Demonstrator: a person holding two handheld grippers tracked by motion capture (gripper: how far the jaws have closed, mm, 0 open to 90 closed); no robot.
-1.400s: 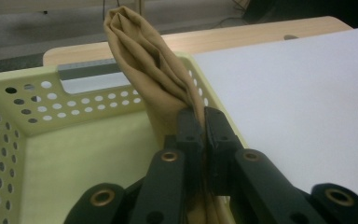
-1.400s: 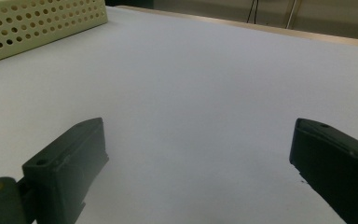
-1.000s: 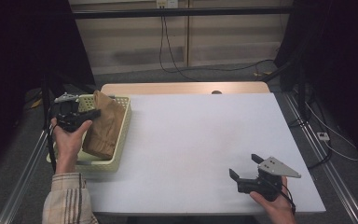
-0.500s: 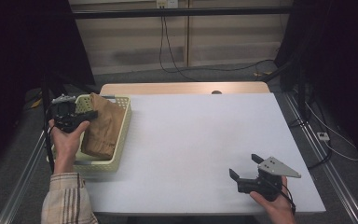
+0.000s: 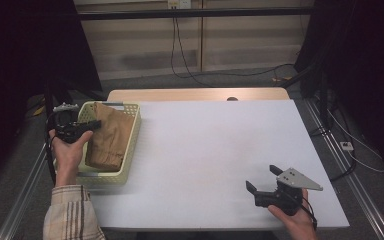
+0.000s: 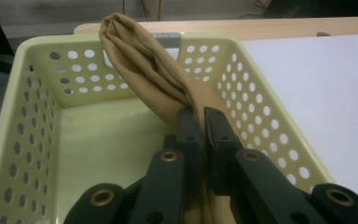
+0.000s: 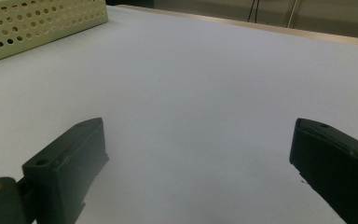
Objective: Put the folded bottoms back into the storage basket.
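Tan cloth (image 6: pixel 154 79) sits clamped in my left gripper (image 6: pixel 203 122) over the basket (image 6: pixel 37 116), its long axis running away from the jaws toward the far wall, while my right gripper (image 5: pixel 263 178) rests open, well apart on the table (image 5: pixel 205 145).

i see a tan cloth (image 6: pixel 154 77) in a pale yellow basket (image 6: pixel 42 93), white counter (image 5: pixel 215 150), black tools, plaid sleeve (image 5: pixel 72 217).

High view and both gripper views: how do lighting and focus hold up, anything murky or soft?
High view: table evenly lit, surroundings fall into deep dark, no glare. Left gripper view: the brown cloth and basket are fairly sharp, the left tool close up is soft. Right gripper view: dim bluish cast, right tool jaws blurred at the edges.
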